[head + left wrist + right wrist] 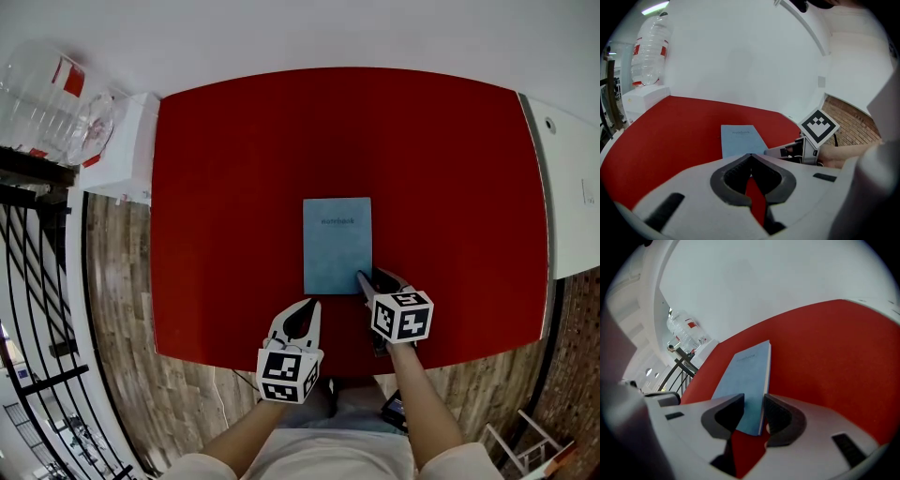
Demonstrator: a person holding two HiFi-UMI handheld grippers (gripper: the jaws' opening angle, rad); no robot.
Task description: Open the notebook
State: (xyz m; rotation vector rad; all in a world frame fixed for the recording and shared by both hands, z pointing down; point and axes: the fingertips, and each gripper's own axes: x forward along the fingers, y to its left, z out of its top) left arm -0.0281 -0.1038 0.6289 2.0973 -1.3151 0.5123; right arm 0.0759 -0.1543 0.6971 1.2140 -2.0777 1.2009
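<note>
1. Desk [234, 169]: red top, rounded far corners, set against a white wall.
2. Notebook [337, 246]: light blue cover with a small printed word, closed and lying flat near the middle of the desk. It was also seen in the left gripper view [740, 139] and the right gripper view [743, 380].
3. Right tongs [368, 277]: at the notebook's near right corner, carrying a marker cube [403, 316]. In their own view [752, 401] the jaws stood a narrow way apart. The corner lay between them, one jaw over the cover and the other outside the right edge. A firm pinch could not be confirmed.
4. Left tongs [311, 305]: over bare desk, near and to the left of the notebook's near edge, not touching it. In their own view [751, 155] the jaw tips met, with nothing held and only red desk showing in the gap behind the tips.
5. Bottle [52, 103]: large, clear plastic with a red label, resting on a white unit [127, 150] beyond the desk's far left corner.
6. Railing [28, 244]: black bars at far left, beside the wood-plank floor [122, 281].
</note>
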